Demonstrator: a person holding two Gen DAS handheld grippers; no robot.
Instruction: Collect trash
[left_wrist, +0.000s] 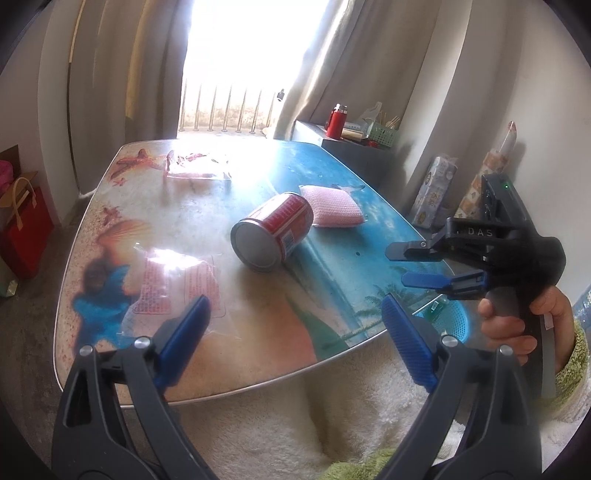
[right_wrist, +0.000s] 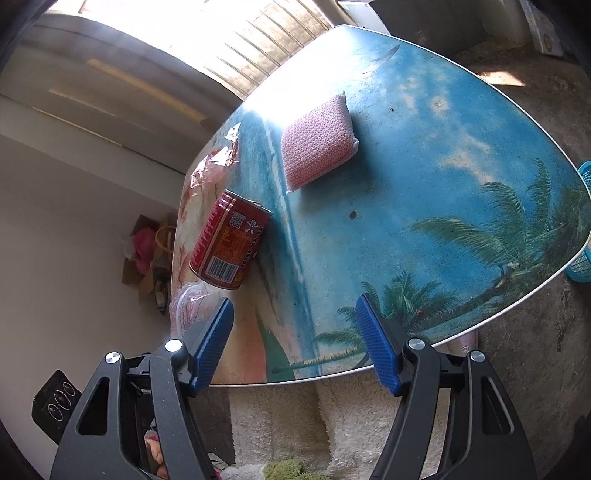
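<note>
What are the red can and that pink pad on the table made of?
The red can looks like metal: its end is a dull silver disc with a rolled rim, its side a glossy printed label. The pink pad seems a soft sponge in woven mesh, judging by its netted, puffy surface.

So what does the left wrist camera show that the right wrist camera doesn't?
Only the left wrist view shows the right gripper from outside, open and empty, with the hand holding it, plus a red bottle on a far shelf. Only the right wrist view shows the can's barcode and a dark box with dials. Both show the table, the red can on its side, the pink sponge, clear wrappers and a blue basket.
</note>
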